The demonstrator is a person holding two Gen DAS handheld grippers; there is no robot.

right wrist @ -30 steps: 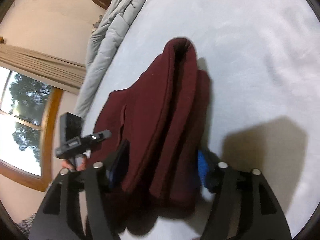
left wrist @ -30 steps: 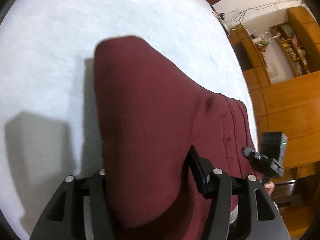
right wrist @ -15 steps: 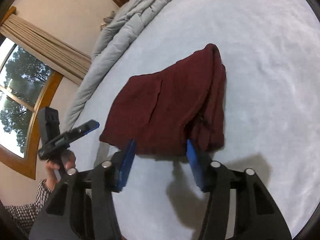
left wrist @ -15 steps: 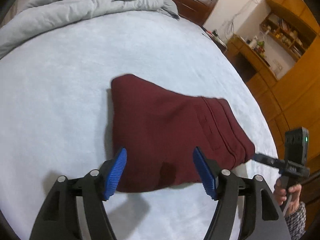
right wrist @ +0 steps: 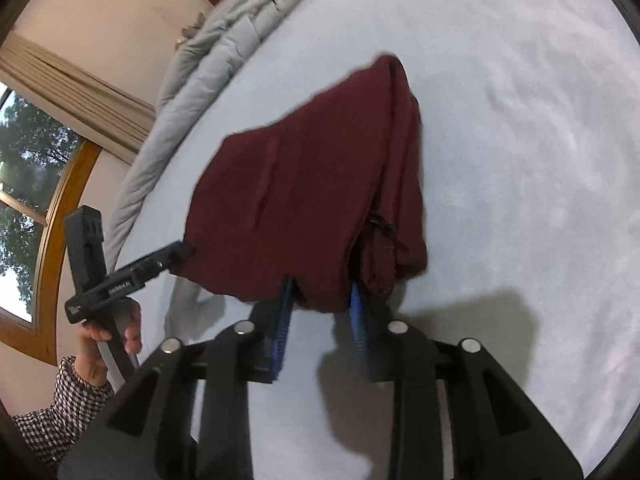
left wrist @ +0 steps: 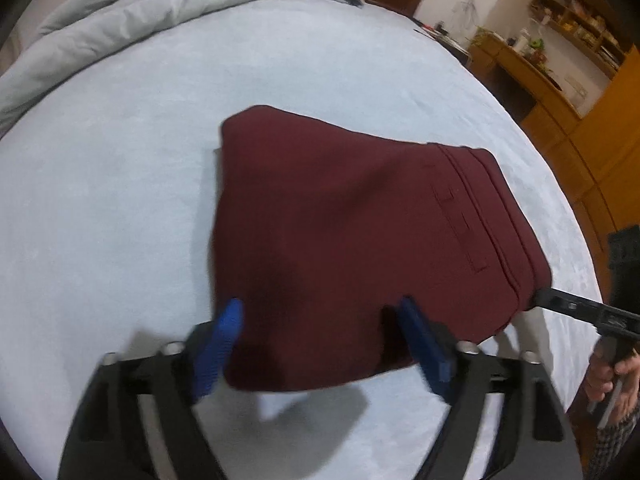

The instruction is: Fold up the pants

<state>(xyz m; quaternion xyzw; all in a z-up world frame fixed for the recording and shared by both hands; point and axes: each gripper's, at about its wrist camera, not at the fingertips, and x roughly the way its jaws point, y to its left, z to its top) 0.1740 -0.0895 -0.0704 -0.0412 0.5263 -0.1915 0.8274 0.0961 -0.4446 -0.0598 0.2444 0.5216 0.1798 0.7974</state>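
The maroon pants (left wrist: 352,240) lie folded into a thick bundle on the pale blue bed (left wrist: 120,208). My left gripper (left wrist: 324,344) is open, its blue pads on either side of the bundle's near edge. My right gripper (right wrist: 320,308) straddles the near corner of the pants (right wrist: 312,200) with its jaws partly closed; whether the pads pinch the cloth is unclear. The right gripper's tip also shows in the left wrist view (left wrist: 576,308) at the waistband corner. The left gripper shows in the right wrist view (right wrist: 120,276) at the other corner.
A crumpled grey duvet (left wrist: 160,12) lies along the far side of the bed. Wooden cabinets and shelves (left wrist: 580,92) stand to the right. A window with curtains (right wrist: 36,184) is on the left in the right wrist view.
Both grippers let go of the bundle and drew back, then moved in close to its near edge again. The right gripper's jaws have narrowed around the corner.
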